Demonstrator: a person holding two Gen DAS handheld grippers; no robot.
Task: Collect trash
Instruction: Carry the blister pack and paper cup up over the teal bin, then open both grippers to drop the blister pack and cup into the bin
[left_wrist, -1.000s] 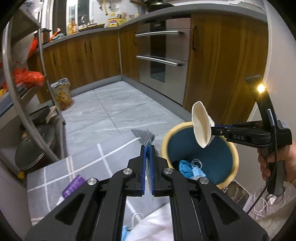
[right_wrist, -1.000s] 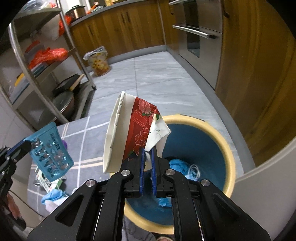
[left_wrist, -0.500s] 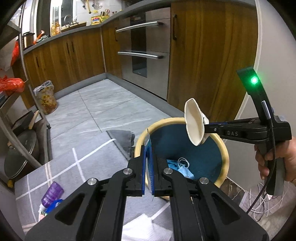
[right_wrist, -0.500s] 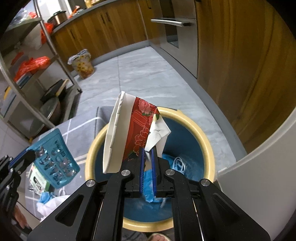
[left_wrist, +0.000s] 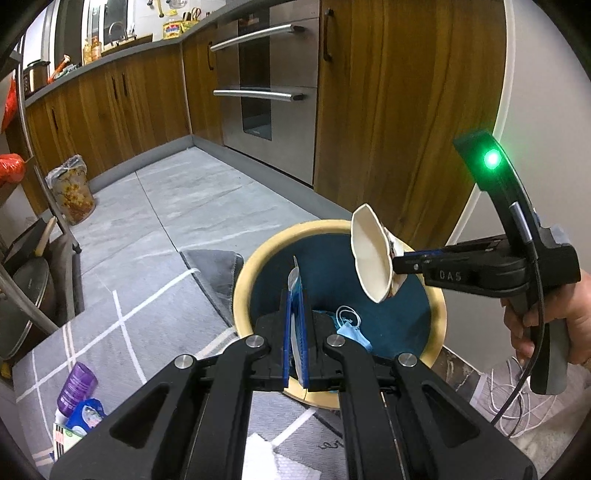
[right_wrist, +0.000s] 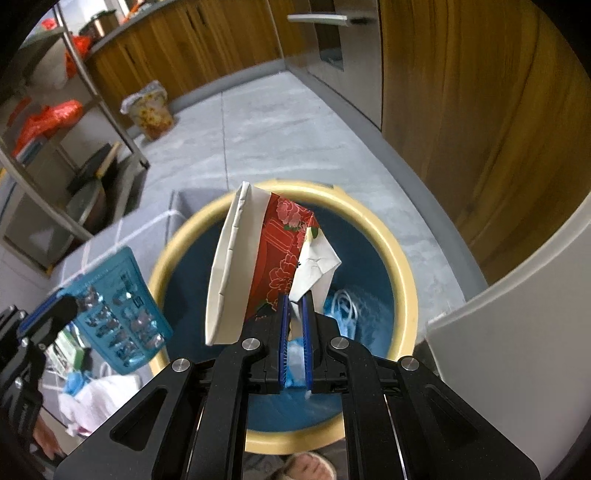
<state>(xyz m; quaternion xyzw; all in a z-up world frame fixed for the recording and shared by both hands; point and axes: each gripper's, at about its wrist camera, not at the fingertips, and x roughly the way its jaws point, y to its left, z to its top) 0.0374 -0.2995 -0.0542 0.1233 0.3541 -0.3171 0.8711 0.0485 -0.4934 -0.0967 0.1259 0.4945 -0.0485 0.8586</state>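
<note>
A round bin with a cream rim (left_wrist: 258, 254) (right_wrist: 402, 273) and a dark blue inside stands on the floor, with a blue face mask (left_wrist: 351, 328) (right_wrist: 341, 308) in it. My left gripper (left_wrist: 294, 295) is shut on a thin blue blister pack (left_wrist: 295, 291) (right_wrist: 118, 310), seen edge-on above the bin's near rim. My right gripper (right_wrist: 294, 310) is shut on a crushed red flowered paper cup (right_wrist: 266, 266) (left_wrist: 371, 254) and holds it over the bin opening.
A grey checked rug (left_wrist: 140, 306) holds a purple bottle (left_wrist: 75, 384), a white tissue (left_wrist: 266, 461) and other litter. A metal shelf rack (left_wrist: 33, 236) stands left, wooden cabinets and an oven (left_wrist: 266, 92) behind, and a white wall (right_wrist: 517, 332) to the right.
Both grippers have moved toward the bin with their loads. The blister pack now hangs over the near rim and the cup is centred over the opening.
</note>
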